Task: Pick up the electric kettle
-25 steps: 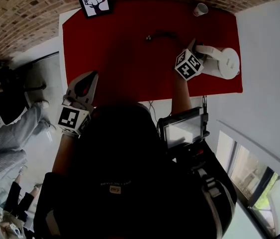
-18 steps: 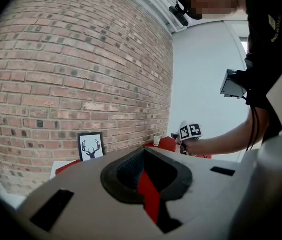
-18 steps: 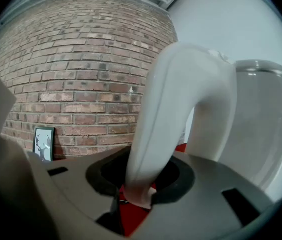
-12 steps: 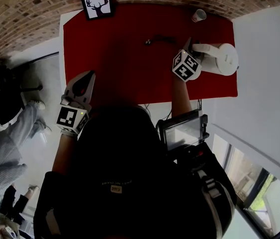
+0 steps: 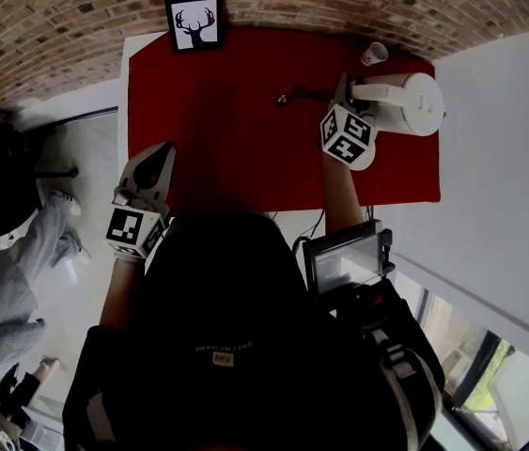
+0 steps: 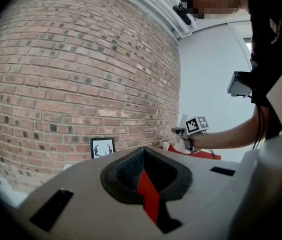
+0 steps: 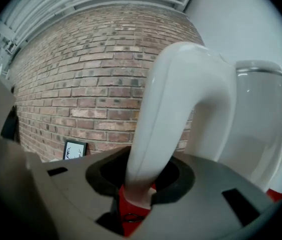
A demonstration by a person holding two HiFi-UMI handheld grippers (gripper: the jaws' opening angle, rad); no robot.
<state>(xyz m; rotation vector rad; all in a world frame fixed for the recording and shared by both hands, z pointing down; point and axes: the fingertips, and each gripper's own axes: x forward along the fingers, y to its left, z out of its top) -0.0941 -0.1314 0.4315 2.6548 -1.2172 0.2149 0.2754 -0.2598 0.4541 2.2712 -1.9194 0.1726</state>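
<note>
While the kettle (image 5: 414,104) hangs by its handle (image 7: 181,99) in my right gripper's (image 7: 136,196) clamped fingers over the table's (image 5: 226,101) right end, I'd keep it level, rising slowly; left gripper (image 6: 148,186) closed, empty.

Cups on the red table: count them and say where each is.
1. The cup sits at the far edge of the table, by the brick wall, just beyond the kettle. The kettle could hide another.
</note>
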